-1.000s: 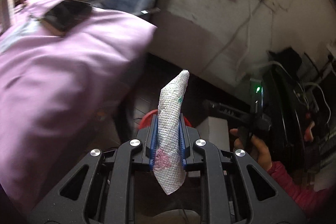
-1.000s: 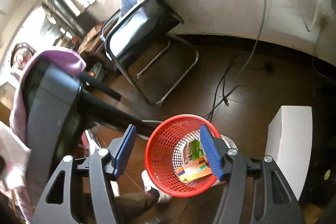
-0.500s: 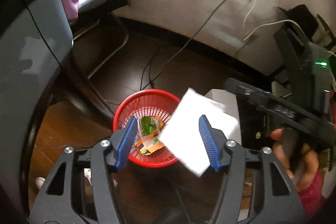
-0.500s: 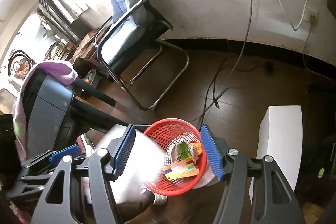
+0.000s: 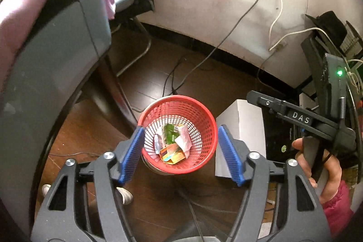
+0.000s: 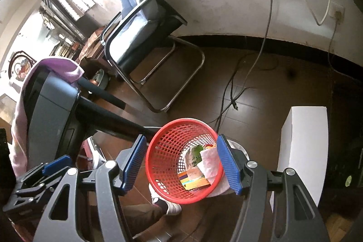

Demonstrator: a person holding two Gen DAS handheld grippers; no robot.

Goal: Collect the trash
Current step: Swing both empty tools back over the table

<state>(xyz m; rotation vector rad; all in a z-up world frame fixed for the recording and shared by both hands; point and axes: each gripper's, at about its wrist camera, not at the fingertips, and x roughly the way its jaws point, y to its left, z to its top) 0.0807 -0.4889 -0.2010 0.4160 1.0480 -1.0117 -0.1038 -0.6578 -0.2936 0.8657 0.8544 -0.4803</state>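
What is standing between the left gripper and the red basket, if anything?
Nothing visible. The left gripper hangs open, with nothing between its blue pads, and the open mouth of the red basket lies directly beneath it. A white paper towel already lies inside on the other wrappers, and the basket's rim is uncovered.

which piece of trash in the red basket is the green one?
The crumpled green wrapper at the middle of the red basket. White tissue lies right of it, an orange carton just below; only it is green.
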